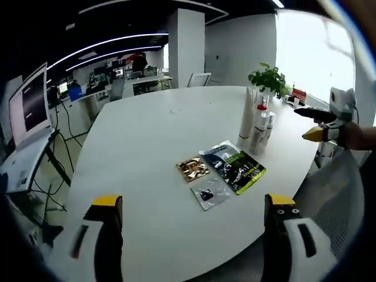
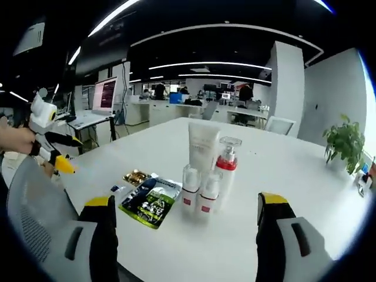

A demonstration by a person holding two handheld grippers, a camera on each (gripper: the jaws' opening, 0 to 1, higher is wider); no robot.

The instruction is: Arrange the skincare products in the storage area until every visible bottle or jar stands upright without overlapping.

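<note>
Bottles (image 2: 205,176) ahead btwn right gripper (image 2: 182,235) jaws

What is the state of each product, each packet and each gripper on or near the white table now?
tall white tube: upright, in the cluster.
red-collared pump bottle: upright, clear cap on.
two small bottles: upright, at the front of the cluster.
green-and-black sachet: lying flat.
gold packet: lying flat.
clear packet: lying flat.
left gripper: open, holding nothing.
right gripper: open, holding nothing.

both views face across white table (image 1: 153,141), opposite sides, sharing bottles (image 2: 205,170)
</note>
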